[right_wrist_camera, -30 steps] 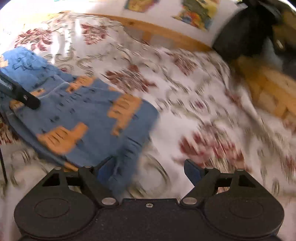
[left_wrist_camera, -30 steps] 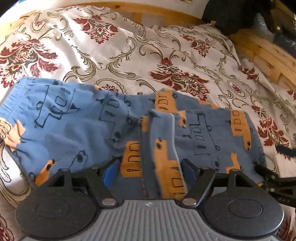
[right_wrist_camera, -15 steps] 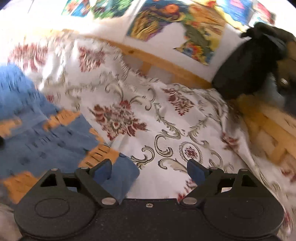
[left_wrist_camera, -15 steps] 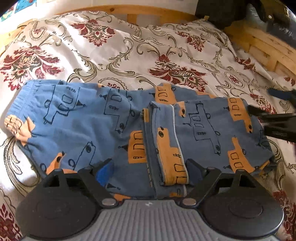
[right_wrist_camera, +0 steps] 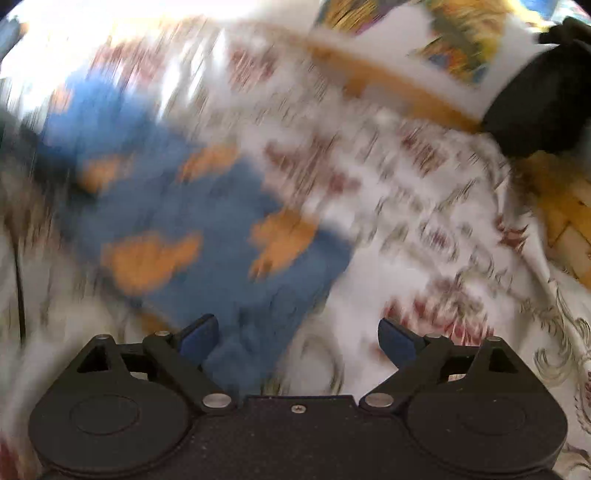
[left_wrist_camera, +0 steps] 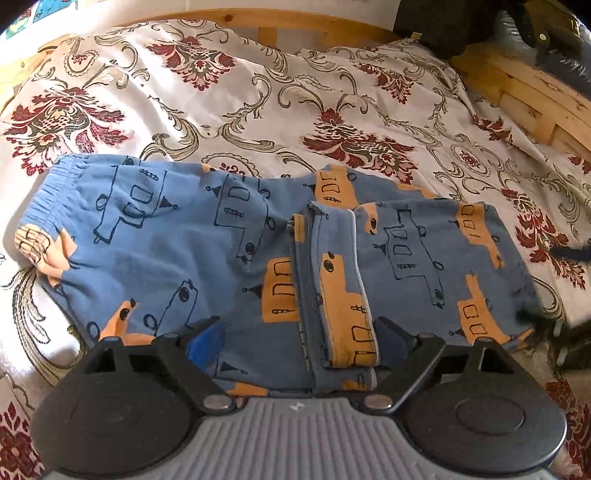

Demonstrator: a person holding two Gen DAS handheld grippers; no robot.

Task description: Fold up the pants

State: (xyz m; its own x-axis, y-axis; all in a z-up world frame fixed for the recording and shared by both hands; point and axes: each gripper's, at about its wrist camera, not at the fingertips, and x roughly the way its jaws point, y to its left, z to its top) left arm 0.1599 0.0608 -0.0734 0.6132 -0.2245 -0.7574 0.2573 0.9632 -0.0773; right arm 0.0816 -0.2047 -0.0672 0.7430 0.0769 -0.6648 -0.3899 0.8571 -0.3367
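Left wrist view: my left tongs (left_wrist_camera: 295,343) are hanging over the near edge of the pants (left_wrist_camera: 166,258), fingers spread wide apart, gripping nothing. The pants are lying flat on the bedspread (left_wrist_camera: 332,110), waistband (left_wrist_camera: 44,199) to the left, leg ends folded back over the middle so the cuffs (left_wrist_camera: 332,288) are sitting between my fingers. Blue cloth with orange and outlined trucks. Wooden bed frame (left_wrist_camera: 280,22) is running along the far side; a dark bag (left_wrist_camera: 443,22) is sitting at the far right corner. Right wrist view: heavily blurred. My right tongs (right_wrist_camera: 297,338) are standing open too, empty, over the right end of the pants (right_wrist_camera: 207,236), with cloth showing by the left finger (right_wrist_camera: 199,336) and bedspread (right_wrist_camera: 424,229) by the other. I cannot tell whether the finger is touching the cloth. Posters (right_wrist_camera: 454,33) are showing on the wall beyond, dark bag (right_wrist_camera: 535,110) at right.
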